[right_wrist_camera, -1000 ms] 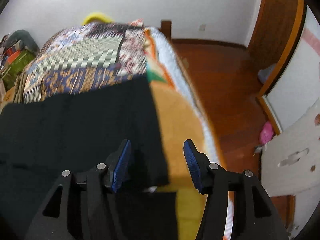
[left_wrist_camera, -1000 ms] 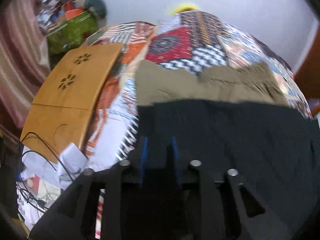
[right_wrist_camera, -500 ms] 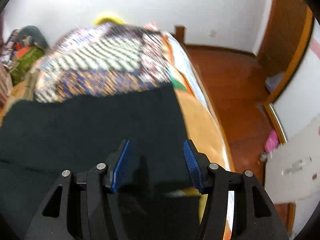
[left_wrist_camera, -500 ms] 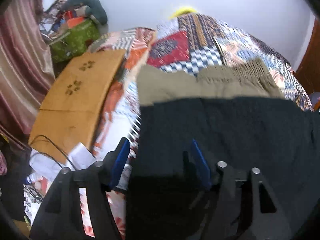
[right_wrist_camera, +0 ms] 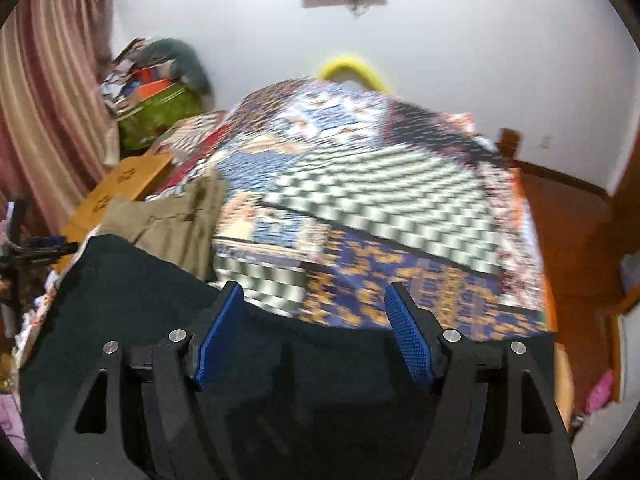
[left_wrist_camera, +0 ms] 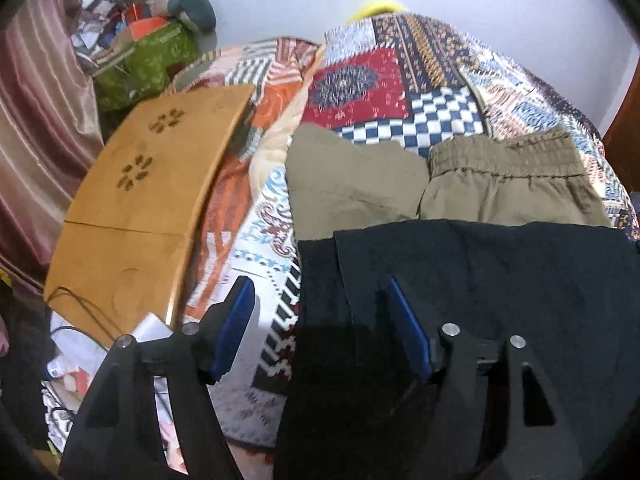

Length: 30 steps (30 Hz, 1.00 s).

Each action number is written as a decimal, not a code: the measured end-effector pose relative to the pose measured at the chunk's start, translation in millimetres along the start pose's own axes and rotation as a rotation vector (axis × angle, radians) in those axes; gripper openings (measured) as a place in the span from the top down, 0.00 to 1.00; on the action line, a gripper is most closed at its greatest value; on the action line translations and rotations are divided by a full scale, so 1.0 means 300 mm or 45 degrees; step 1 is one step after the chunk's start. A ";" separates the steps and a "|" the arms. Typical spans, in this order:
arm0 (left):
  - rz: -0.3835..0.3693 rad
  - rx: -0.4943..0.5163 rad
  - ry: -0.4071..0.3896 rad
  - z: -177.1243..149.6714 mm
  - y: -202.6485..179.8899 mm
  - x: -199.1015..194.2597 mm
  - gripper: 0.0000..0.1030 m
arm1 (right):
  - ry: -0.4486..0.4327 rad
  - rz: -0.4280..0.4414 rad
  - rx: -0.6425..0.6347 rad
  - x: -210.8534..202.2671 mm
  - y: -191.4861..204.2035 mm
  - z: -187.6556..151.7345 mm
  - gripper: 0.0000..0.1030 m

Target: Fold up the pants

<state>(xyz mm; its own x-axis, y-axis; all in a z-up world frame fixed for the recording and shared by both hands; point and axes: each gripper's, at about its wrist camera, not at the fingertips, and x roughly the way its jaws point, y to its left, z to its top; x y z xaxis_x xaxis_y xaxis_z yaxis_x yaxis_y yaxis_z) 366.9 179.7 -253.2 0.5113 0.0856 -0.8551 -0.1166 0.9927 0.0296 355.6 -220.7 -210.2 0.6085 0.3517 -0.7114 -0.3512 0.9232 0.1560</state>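
On the patchwork bed (left_wrist_camera: 400, 80), the black pants (left_wrist_camera: 500, 300) lie folded beneath both wide-open, empty jaws of the left gripper (left_wrist_camera: 320, 320) and right gripper (right_wrist_camera: 312, 324), whose fingers risk snagging and rumpling the loose top layer.

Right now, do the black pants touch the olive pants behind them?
Touching: in the left wrist view, the black pants have their far edge lapping over the near edge of the olive pants.

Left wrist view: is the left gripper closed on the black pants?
No, the left gripper is open, with its fingers spread apart above the edge of the black pants and holding nothing.
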 end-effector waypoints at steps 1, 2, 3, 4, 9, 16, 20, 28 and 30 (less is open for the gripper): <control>-0.008 -0.005 0.015 0.001 -0.002 0.024 0.34 | 0.021 0.017 -0.022 0.036 0.028 0.009 0.32; -0.012 -0.009 0.025 0.002 -0.002 0.043 0.34 | 0.036 0.027 -0.039 0.057 0.043 0.009 0.32; -0.016 -0.010 0.031 0.004 -0.004 0.057 0.34 | 0.060 0.044 -0.063 0.089 0.063 0.010 0.32; -0.021 -0.011 0.035 0.008 -0.006 0.070 0.34 | 0.078 0.059 -0.079 0.106 0.072 0.008 0.32; -0.044 -0.009 0.037 0.034 -0.026 0.108 0.34 | 0.166 0.126 -0.161 0.180 0.136 -0.005 0.32; -0.050 -0.001 0.047 0.043 -0.047 0.139 0.46 | 0.288 0.212 -0.255 0.227 0.184 -0.025 0.32; -0.055 0.028 0.047 0.036 -0.065 0.131 0.60 | 0.351 0.307 -0.166 0.231 0.140 -0.014 0.32; -0.059 0.005 0.008 0.027 -0.052 0.095 0.77 | 0.389 0.274 -0.316 0.249 0.197 -0.072 0.32; -0.056 0.005 -0.006 0.021 -0.051 0.078 0.79 | 0.349 0.242 -0.339 0.250 0.208 -0.085 0.35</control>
<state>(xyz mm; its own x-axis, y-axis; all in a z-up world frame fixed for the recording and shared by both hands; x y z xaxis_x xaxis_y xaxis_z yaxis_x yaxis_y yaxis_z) 386.0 167.2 -270.4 0.5199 0.0419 -0.8532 -0.0903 0.9959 -0.0061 361.2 -140.7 -271.2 0.3163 0.4243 -0.8485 -0.6320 0.7613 0.1450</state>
